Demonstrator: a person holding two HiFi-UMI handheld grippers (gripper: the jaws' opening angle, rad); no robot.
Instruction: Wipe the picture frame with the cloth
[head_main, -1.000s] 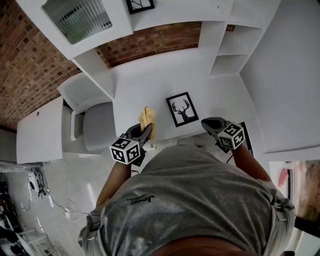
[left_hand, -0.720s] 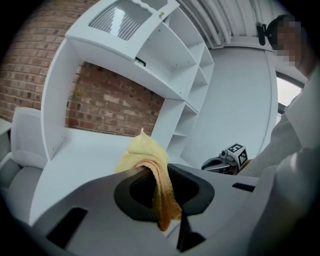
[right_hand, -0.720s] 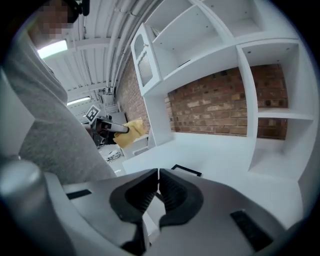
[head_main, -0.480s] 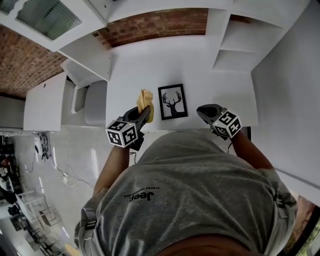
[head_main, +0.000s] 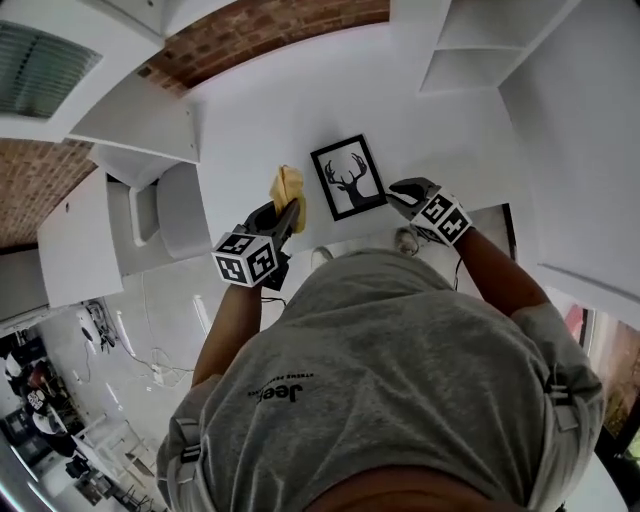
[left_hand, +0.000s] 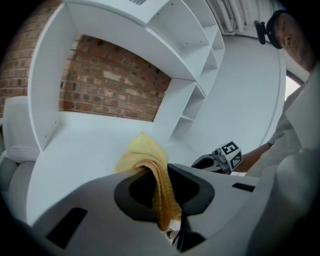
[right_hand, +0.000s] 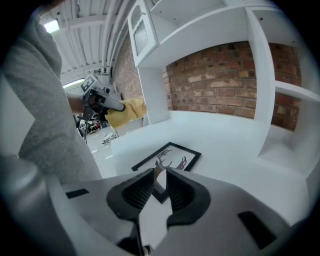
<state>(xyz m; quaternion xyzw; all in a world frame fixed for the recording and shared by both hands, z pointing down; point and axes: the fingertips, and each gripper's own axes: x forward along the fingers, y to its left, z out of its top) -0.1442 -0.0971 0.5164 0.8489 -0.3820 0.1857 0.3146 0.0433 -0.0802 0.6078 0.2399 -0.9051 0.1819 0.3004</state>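
Note:
A black picture frame (head_main: 348, 178) with a deer-antler print lies flat on the white desk (head_main: 300, 100). My left gripper (head_main: 284, 214) hangs just left of it, shut on a yellow cloth (head_main: 289, 188) that bunches out past the jaws (left_hand: 148, 161). My right gripper (head_main: 396, 191) sits at the frame's near right corner. Its jaws have just been opening and stand slightly apart with nothing between them. The frame (right_hand: 167, 155) shows beyond that narrow gap. The right gripper view also catches the left gripper (right_hand: 102, 100) and the cloth (right_hand: 128, 110).
White shelves (head_main: 470, 45) rise at the desk's right end, with a brick wall (head_main: 250, 30) behind. A grey chair (head_main: 182, 210) stands left of the desk. My torso in a grey shirt fills the lower head view.
Both grippers have come in lower and closer to the frame. The right one has closed on the frame's near right corner. The cloth stays in the left gripper.

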